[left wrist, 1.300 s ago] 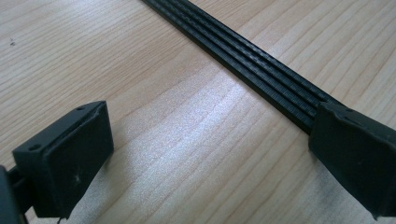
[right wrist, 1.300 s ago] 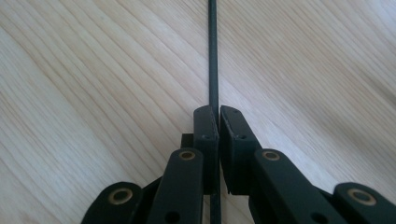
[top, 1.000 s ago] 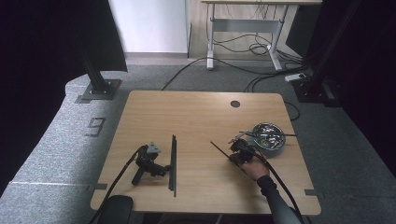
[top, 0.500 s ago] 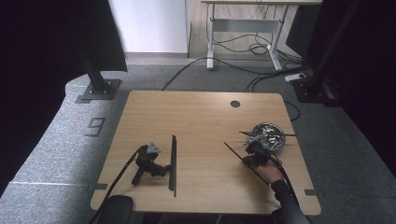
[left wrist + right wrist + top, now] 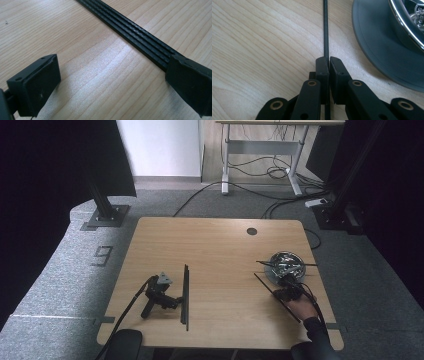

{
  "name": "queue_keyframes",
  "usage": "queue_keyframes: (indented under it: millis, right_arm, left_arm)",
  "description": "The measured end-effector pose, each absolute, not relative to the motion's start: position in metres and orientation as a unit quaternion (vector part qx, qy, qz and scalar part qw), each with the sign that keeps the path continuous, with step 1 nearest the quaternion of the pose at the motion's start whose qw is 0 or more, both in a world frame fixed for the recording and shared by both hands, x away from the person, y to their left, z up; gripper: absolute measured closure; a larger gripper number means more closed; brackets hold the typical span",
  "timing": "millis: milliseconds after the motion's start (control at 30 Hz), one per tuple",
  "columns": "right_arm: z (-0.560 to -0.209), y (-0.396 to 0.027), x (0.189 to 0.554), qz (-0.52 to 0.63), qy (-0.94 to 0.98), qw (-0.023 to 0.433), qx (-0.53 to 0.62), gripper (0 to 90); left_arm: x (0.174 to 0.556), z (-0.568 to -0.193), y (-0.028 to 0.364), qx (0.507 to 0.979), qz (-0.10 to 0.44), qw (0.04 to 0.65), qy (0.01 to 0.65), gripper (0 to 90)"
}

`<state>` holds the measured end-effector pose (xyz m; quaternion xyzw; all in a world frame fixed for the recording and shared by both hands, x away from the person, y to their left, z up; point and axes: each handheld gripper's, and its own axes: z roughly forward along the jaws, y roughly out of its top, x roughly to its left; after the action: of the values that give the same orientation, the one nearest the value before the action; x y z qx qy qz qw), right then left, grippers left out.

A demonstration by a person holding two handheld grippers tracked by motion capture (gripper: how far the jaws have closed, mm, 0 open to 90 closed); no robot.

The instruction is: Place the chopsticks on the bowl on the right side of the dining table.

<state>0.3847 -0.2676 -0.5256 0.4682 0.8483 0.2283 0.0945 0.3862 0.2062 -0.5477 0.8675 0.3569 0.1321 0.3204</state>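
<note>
My right gripper [image 5: 286,292] [image 5: 328,60] is shut on a thin black rod [image 5: 325,27], held by a hand at the table's right front. In the high view that black rod [image 5: 266,285] slants across the wood just left of a metal bowl [image 5: 286,265] on a dark base [image 5: 372,50]. My left gripper [image 5: 162,296] [image 5: 110,75] lies unheld on the table at the left front, jaws wide open over bare wood. A long black ribbed strip [image 5: 185,295] [image 5: 130,35] lies right beside it, passing under one jaw tip.
The bowl holds several metal parts and thin rods stick out over its rim. A round cable hole [image 5: 251,231] sits near the table's far edge. A cable [image 5: 127,307] trails from the left gripper off the front edge. A dark chair top [image 5: 122,345] shows below.
The right gripper with the rod has slid right and toward the front edge, ending beside the bowl. The left gripper and the ribbed strip have not moved.
</note>
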Motion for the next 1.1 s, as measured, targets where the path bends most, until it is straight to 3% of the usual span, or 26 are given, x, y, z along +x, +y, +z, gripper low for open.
queue_keyframes:
  millis: [300, 433, 567, 833, 1100]
  right_arm:
    - [-0.512, -0.273, 0.390, 0.199, 0.849, 0.109, 0.476, 51.0]
    - [-0.507, -0.271, 0.392, 0.178, 0.860, 0.102, 0.468, 45.8]
    - [-0.505, -0.270, 0.397, 0.163, 0.867, 0.086, 0.462, 49.7]
    - [-0.507, -0.257, 0.403, 0.115, 0.891, 0.067, 0.433, 66.0]
    - [-0.513, -0.252, 0.408, 0.083, 0.901, 0.049, 0.423, 73.9]
  left_arm:
    - [0.386, -0.548, 0.206, 0.867, 0.132, 0.320, 0.357, 0.0]
    - [0.386, -0.548, 0.206, 0.867, 0.132, 0.320, 0.358, 0.0]
    - [0.386, -0.548, 0.206, 0.867, 0.132, 0.320, 0.358, 0.0]
    - [0.386, -0.548, 0.206, 0.867, 0.132, 0.321, 0.358, 0.0]
    - [0.386, -0.548, 0.206, 0.867, 0.132, 0.321, 0.358, 0.0]
